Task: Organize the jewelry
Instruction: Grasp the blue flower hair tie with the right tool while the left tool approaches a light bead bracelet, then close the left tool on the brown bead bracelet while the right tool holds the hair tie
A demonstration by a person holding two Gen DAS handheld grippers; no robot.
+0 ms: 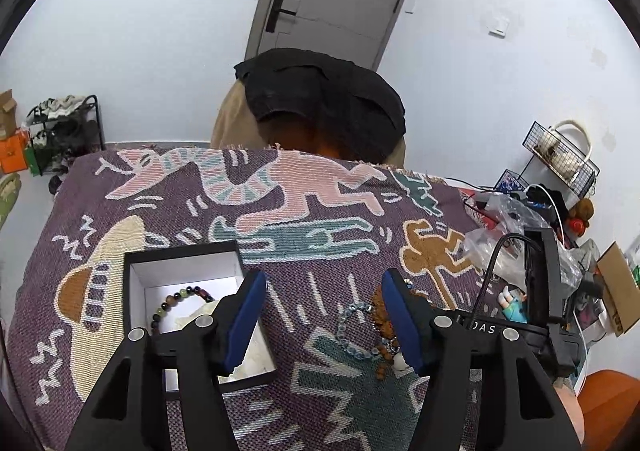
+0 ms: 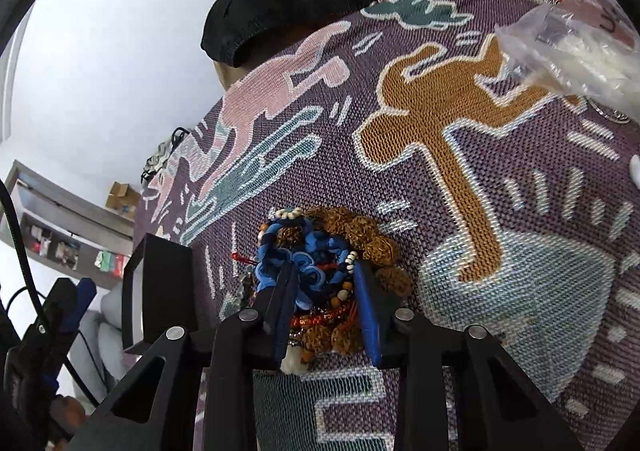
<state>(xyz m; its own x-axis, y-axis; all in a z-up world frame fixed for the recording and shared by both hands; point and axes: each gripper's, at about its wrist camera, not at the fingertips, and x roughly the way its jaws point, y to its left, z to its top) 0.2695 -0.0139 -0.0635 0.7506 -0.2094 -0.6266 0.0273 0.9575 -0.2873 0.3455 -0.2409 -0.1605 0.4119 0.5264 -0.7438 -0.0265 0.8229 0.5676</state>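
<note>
A black box (image 1: 136,259) with a white inside stands on the patterned cloth at the left. A multicoloured bead bracelet (image 1: 178,301) lies in it. My left gripper (image 1: 324,291) is open and empty above the cloth, between the box and a pile of jewelry (image 1: 384,327). A light blue bead bracelet (image 1: 350,331) lies at the pile's left edge. In the right wrist view my right gripper (image 2: 326,275) straddles the pile (image 2: 332,247), its jaws narrowed around the blue knotted cord (image 2: 288,267) and brown seed beads (image 2: 360,231). The box's side (image 2: 160,291) shows at the left.
The patterned woven cloth (image 1: 320,211) covers the table. A chair with black clothing (image 1: 320,99) stands behind it. Plastic bags (image 1: 500,235), cables and a wire rack (image 1: 560,155) crowd the right edge. A cardboard box (image 1: 616,287) lies further right. A shoe rack (image 1: 64,131) stands at the far left.
</note>
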